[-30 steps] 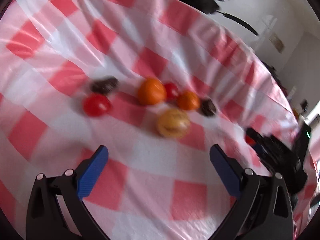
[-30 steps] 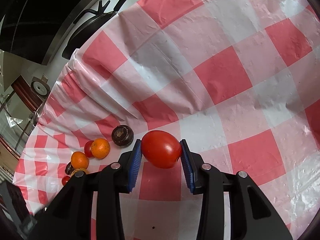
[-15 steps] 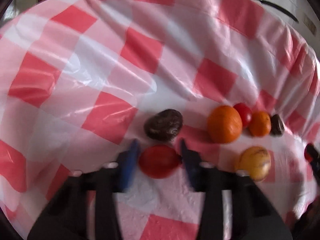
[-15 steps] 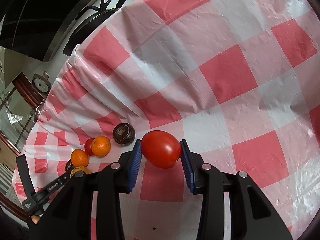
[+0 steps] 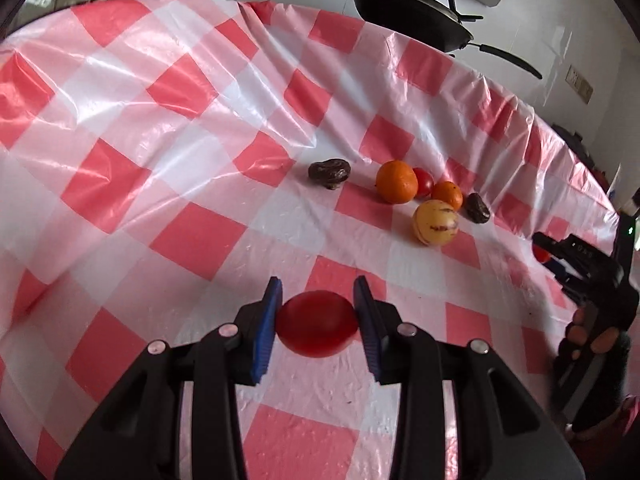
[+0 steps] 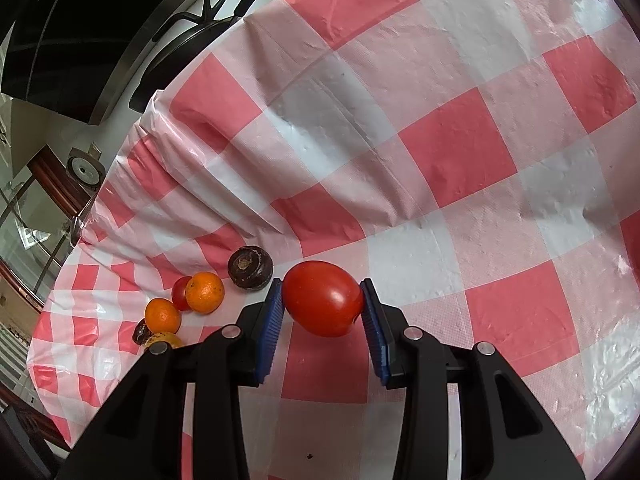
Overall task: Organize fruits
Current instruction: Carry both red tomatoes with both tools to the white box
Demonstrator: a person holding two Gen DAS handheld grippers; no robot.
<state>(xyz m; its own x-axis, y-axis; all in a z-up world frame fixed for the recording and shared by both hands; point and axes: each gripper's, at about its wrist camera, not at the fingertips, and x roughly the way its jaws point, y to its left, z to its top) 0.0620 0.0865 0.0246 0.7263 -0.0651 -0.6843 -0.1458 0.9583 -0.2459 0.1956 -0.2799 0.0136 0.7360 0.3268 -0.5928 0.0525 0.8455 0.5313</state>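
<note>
Left gripper (image 5: 317, 322): blue pads closed on a red tomato (image 5: 316, 329), low over the checked tablecloth (image 5: 188, 236).
Right gripper (image 6: 322, 310): pads clamped on a second tomato (image 6: 322, 298), held above the cloth.
Fruit cluster: large orange (image 5: 396, 181), small orange (image 5: 447, 194), small red fruit (image 5: 423, 182) between them; yellow speckled fruit (image 5: 435, 222) just beside.
Dark fruits: one (image 5: 329, 171) left of cluster, one (image 5: 477, 208) right.
Background: black pan (image 5: 412, 16) beyond the table edge.

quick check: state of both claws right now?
Left claw: shut on a red tomato.
Right claw: shut on another red tomato.
</note>
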